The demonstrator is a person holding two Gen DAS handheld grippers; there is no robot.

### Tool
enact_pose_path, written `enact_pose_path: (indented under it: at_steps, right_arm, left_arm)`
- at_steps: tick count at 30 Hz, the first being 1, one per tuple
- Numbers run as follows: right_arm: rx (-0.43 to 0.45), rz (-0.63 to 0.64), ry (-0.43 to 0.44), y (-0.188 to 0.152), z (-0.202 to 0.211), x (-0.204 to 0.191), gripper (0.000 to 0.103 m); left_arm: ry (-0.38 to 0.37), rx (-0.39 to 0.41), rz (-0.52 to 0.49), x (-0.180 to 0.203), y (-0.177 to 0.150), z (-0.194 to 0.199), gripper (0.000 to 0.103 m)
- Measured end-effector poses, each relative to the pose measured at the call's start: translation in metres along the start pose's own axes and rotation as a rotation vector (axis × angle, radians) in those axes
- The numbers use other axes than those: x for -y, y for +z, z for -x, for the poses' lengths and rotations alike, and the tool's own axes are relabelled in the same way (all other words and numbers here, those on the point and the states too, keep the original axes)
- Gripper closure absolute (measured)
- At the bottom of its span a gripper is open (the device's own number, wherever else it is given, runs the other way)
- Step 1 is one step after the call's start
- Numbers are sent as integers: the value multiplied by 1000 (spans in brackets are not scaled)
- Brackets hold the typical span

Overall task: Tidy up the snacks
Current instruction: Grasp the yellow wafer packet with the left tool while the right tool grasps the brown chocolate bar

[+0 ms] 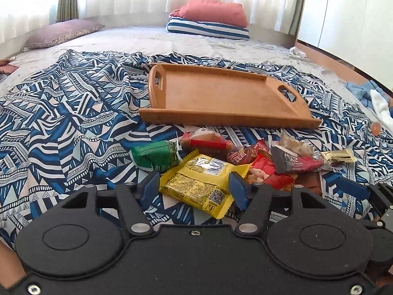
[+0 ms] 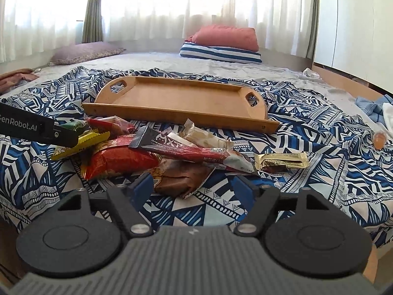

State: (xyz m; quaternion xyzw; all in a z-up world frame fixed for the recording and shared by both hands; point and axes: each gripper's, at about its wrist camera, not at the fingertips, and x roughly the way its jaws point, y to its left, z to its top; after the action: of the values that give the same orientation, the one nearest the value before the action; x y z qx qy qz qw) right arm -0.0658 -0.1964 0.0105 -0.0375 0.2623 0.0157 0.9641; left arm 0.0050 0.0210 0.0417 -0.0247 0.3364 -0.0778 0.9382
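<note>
A pile of snack packets lies on a blue patterned cloth (image 1: 73,123) in front of an empty wooden tray (image 1: 221,93). In the left wrist view my left gripper (image 1: 194,186) is open, its blue fingers on either side of a yellow packet (image 1: 201,179); a green packet (image 1: 154,156) and red packets (image 1: 265,172) lie beyond. In the right wrist view my right gripper (image 2: 194,186) is open and empty just before a brown packet (image 2: 179,177). A long dark-and-red stick packet (image 2: 181,147), a red packet (image 2: 118,159) and a gold packet (image 2: 282,161) lie beyond. The tray (image 2: 181,100) sits behind them.
The cloth covers a grey bed. Stacked pillows (image 1: 211,22) and a mauve pillow (image 1: 61,33) lie at the far end. Blue and white clothes (image 1: 373,98) and a small orange object (image 2: 379,140) are at the right. The left gripper's body (image 2: 36,130) shows at the right wrist view's left edge.
</note>
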Motion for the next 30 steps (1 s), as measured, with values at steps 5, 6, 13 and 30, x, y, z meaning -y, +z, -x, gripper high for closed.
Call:
enact_pose_path:
  at_steps: [5,6,13,30]
  right_arm:
    - [-5,26,-1,0,-7,-7,21]
    - [-8,31,-3,0,-8,-9,19]
    - [-19,32,-4,2,-21,-11,14]
    - [-55,-2,18,0,-41,-10,7]
  left_arm:
    - [4,-18,12,-3,-1,-14,21]
    - [3,-22,21,-5,-1,-18,17]
    - [-69,-68,127,-19,4,-40,14]
    - [-170,-116,103,-6,-4,-34,11]
